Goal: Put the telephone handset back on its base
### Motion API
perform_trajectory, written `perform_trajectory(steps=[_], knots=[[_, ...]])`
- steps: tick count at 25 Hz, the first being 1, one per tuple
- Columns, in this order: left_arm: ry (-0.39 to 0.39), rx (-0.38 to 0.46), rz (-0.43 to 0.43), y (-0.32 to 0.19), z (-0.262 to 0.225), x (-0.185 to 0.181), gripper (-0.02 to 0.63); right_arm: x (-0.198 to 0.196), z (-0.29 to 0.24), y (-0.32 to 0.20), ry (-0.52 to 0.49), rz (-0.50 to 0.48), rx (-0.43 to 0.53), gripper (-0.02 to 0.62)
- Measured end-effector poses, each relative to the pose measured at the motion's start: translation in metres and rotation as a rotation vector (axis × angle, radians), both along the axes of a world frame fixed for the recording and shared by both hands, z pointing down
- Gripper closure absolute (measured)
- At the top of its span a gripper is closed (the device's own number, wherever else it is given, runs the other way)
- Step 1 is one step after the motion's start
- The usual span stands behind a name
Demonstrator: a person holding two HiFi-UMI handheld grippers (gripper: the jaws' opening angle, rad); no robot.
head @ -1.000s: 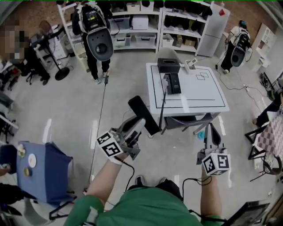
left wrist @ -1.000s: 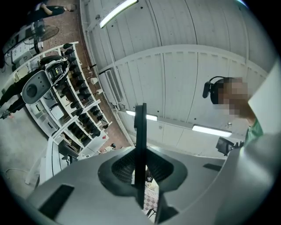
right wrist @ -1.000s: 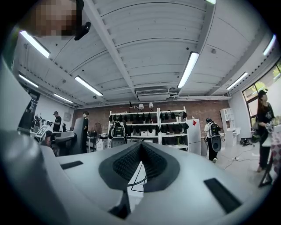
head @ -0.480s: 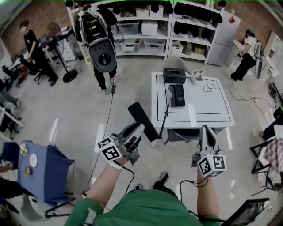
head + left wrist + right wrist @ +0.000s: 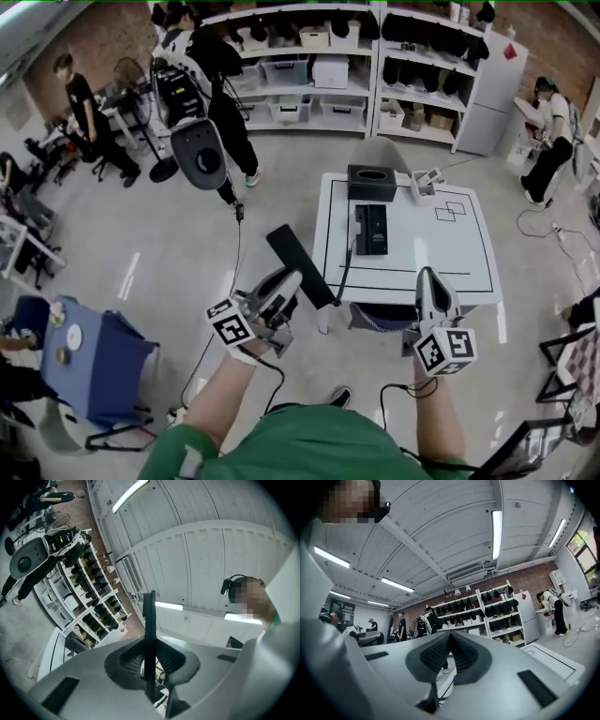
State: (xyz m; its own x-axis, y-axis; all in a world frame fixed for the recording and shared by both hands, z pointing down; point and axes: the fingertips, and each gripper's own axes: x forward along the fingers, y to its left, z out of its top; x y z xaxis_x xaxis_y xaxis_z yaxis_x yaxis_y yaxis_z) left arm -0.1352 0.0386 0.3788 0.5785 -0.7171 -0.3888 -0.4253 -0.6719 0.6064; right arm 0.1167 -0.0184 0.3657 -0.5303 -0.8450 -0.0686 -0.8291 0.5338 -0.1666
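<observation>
The left gripper (image 5: 284, 286) pinched the handset (image 5: 298, 253). The base (image 5: 371, 229) lay on the table (image 5: 441, 255), ahead and rightward, well apart. The right gripper (image 5: 428, 278) was pressed together, empty. Mid-carry, I'd say; next comes lining up over the cradle.

Left hand-held gripper (image 5: 287, 281) (holding handset (image 5: 298, 251)) and right hand-held gripper (image 5: 429, 277) neared table (image 5: 459, 248).

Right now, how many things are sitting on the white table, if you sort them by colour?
Black: 2, the box and the telephone base
White: 1, the small holder
Total: 3
The black handset is not counted: the left gripper holds it in its jaws, off the table.
</observation>
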Motion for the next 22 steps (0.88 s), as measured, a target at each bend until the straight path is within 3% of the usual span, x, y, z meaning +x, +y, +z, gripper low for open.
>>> perform_trajectory(steps=[13,22], knots=[[-0.028,-0.019,-0.084,-0.036,-0.004,0.023,0.526,0.021,0.008,-0.069,-0.031,-0.075,-0.025,0.574],[-0.012,-0.030,-0.057,-0.076,0.005,0.016,0.526,0.003,0.022,-0.105,0.005,-0.086,-0.044,0.574]])
